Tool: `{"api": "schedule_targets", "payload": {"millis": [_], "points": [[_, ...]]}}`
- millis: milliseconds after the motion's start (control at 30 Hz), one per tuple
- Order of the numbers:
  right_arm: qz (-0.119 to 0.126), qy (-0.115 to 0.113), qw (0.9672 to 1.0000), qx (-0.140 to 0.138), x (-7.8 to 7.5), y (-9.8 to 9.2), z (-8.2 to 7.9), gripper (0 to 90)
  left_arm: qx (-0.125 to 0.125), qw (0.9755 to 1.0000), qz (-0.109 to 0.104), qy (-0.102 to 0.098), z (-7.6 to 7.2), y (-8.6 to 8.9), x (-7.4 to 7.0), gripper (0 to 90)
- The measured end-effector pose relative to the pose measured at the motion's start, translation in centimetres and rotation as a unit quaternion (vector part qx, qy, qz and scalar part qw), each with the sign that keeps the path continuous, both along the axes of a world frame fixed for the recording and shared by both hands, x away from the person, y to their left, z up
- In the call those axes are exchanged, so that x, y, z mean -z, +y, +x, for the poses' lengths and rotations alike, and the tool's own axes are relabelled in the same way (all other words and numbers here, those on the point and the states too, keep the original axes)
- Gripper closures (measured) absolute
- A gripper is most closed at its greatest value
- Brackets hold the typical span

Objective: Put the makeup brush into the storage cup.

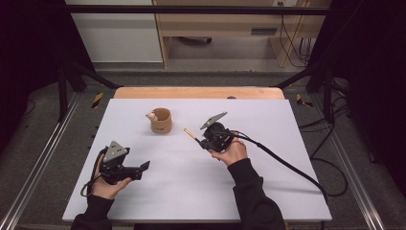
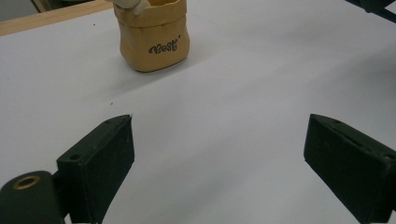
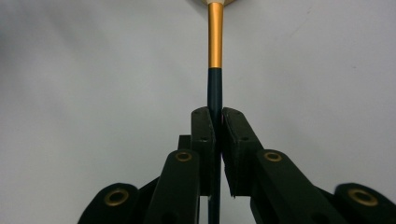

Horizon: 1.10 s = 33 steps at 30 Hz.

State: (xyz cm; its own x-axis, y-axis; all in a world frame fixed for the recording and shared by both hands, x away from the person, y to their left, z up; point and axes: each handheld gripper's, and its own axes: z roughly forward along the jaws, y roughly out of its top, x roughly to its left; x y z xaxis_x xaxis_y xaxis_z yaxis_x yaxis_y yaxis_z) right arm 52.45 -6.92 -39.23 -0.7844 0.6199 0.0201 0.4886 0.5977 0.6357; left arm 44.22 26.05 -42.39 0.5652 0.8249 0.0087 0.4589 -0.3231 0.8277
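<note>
A tan cup-like pot (image 1: 161, 120) with dark lettering stands on the white table toward the back, with something pale sticking out at its rim; it also appears at the top of the left gripper view (image 2: 152, 35). My right gripper (image 1: 200, 141) is shut on a thin brush (image 1: 191, 133) with a dark handle and a gold ferrule (image 3: 215, 37), held to the right of the pot and above the table. My left gripper (image 1: 143, 167) rests near the front left, open, with nothing between its jaws (image 2: 219, 163).
The white table top (image 1: 268, 124) has a wooden edge (image 1: 198, 92) at the back. A black cable (image 1: 282, 160) trails from the right gripper toward the right. Dark frame posts stand at both sides.
</note>
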Motion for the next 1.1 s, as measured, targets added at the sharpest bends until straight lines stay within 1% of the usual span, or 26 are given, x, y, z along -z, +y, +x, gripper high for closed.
{"api": "schedule_targets", "payload": {"millis": [33,67,100,167,200,233,300,333,367,400,467,500,533,767,800,833,867,900,1000,1033,1067,1100], "points": [[0.000,0.000,1.0000,0.000,0.0,0.0,0.0,84.1,-0.001,1.0000,-0.002,0.000,0.0,-0.1,0.0,8.0],[0.004,-0.005,1.0000,0.000,0.0,-0.3,-0.1,84.1,-0.001,1.0000,-0.003,0.001,0.0,-0.1,0.1,8.0],[0.014,-0.010,0.9999,0.003,0.0,-0.9,-0.4,84.1,-0.003,1.0000,-0.005,0.000,0.0,-0.2,0.1,8.0],[0.023,-0.015,0.9996,0.004,0.0,-1.5,-0.8,84.1,-0.002,1.0000,-0.005,0.001,0.0,-0.3,0.1,8.0],[0.023,-0.015,0.9996,0.004,0.0,-1.5,-0.8,84.1,-0.001,1.0000,-0.002,0.002,0.0,-0.3,0.1,8.0],[0.026,-0.018,0.9995,0.004,0.0,-1.8,-1.0,84.1,-0.003,1.0000,-0.006,0.001,0.0,-0.4,0.1,8.0],[0.041,-0.022,0.9989,0.005,0.0,-2.5,-1.3,84.1,0.000,1.0000,-0.002,0.002,0.0,-0.4,0.1,8.0],[0.048,-0.029,0.9984,0.007,0.0,-3.1,-1.8,84.1,-0.001,1.0000,-0.003,0.002,0.0,-0.5,0.1,8.0],[0.054,-0.031,0.9980,0.008,0.0,-3.4,-2.0,84.1,-0.002,1.0000,-0.006,0.001,-0.1,-0.6,0.1,8.0],[0.054,-0.031,0.9980,0.008,0.0,-3.4,-2.0,84.1,-0.002,1.0000,-0.006,0.001,-0.1,-0.6,0.1,8.0],[0.066,-0.035,0.9971,0.011,0.2,-4.2,-2.6,84.1,-0.002,1.0000,-0.007,0.002,-0.1,-0.8,0.1,8.0],[0.068,-0.037,0.9970,0.009,0.2,-4.5,-2.8,84.1,0.002,1.0000,-0.002,0.003,-0.1,-0.9,0.1,8.0],[0.071,-0.037,0.9967,0.009,0.2,-4.7,-3.0,84.1,0.002,1.0000,-0.002,0.003,-0.1,-0.9,0.1,8.1],[0.106,-0.057,0.9928,0.007,0.4,-6.1,-4.2,84.1,0.005,0.9999,-0.013,0.002,-0.3,-1.6,0.1,8.1],[0.106,-0.057,0.9928,0.007,0.4,-6.1,-4.2,84.1,0.005,0.9999,-0.013,0.002,-0.3,-1.6,0.1,8.1],[0.119,-0.060,0.9910,0.008,0.5,-6.4,-4.6,84.0,0.005,0.9999,-0.014,0.002,-0.3,-1.7,0.0,8.2],[0.119,-0.060,0.9910,0.008,0.5,-6.4,-4.6,84.0,0.006,0.9999,-0.015,0.002,-0.4,-1.8,0.0,8.2],[0.130,-0.063,0.9894,0.008,0.7,-6.7,-4.8,84.1,0.007,0.9999,-0.015,0.003,-0.4,-2.0,0.0,8.2],[0.131,-0.068,0.9890,0.008,0.7,-6.8,-5.0,84.1,0.006,0.9998,-0.021,0.002,-0.5,-2.2,-0.1,8.2],[0.138,-0.071,0.9879,0.005,0.7,-6.8,-5.1,84.1,0.005,0.9998,-0.021,0.001,-0.5,-2.3,-0.1,8.2],[0.138,-0.071,0.9879,0.005,0.7,-6.8,-5.1,84.1,0.005,0.9998,-0.021,0.001,-0.5,-2.3,-0.1,8.2],[0.142,-0.075,0.9870,0.002,0.7,-6.8,-5.3,84.1,0.006,0.9997,-0.023,0.001,-0.6,-2.4,-0.2,8.2]]}}
